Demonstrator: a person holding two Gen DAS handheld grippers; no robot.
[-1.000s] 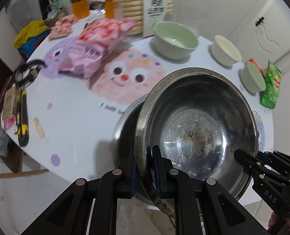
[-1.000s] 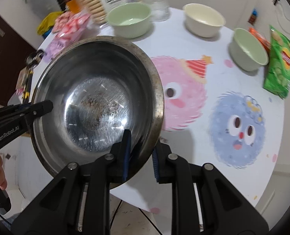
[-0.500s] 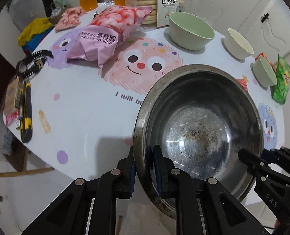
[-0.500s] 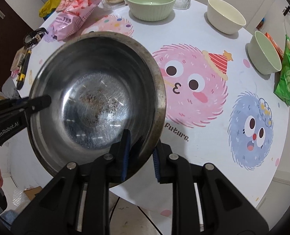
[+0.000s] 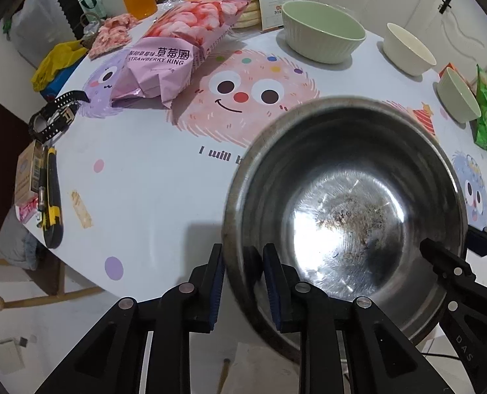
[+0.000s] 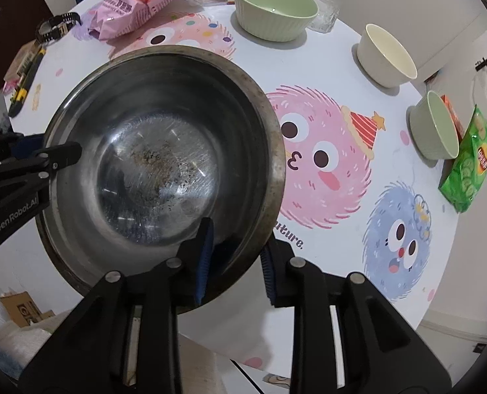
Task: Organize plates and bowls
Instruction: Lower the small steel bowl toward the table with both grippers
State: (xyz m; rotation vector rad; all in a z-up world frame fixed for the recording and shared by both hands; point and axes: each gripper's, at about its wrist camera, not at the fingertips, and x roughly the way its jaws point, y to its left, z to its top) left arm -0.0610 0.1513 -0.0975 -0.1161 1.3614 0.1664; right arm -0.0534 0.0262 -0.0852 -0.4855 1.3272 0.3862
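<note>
Steel bowl (image 5: pixel 345 210) at my left view's 5 o'clock, set near the table (image 5: pixel 151 177) edge; left gripper (image 5: pixel 243 282) straddles its rim, jaws opening, pads off. Right view: right gripper (image 6: pixel 235 259) likewise opening astride the 6 o'clock rim; green bowl (image 6: pixel 276 13), cream bowl (image 6: pixel 386 55), small green bowl (image 6: pixel 434 128) unstacked, so I judge most left.

Black tongs (image 5: pixel 243 282), blue pads, silver screws

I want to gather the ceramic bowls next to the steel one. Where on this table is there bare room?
Bare tablecloth lies left of the steel bowl, between it and the utility knife, and on its other side over the blue monster print. The far edge is crowded: strawberry ring bag, large green bowl, cream bowl, small green bowl, chips bag.
</note>
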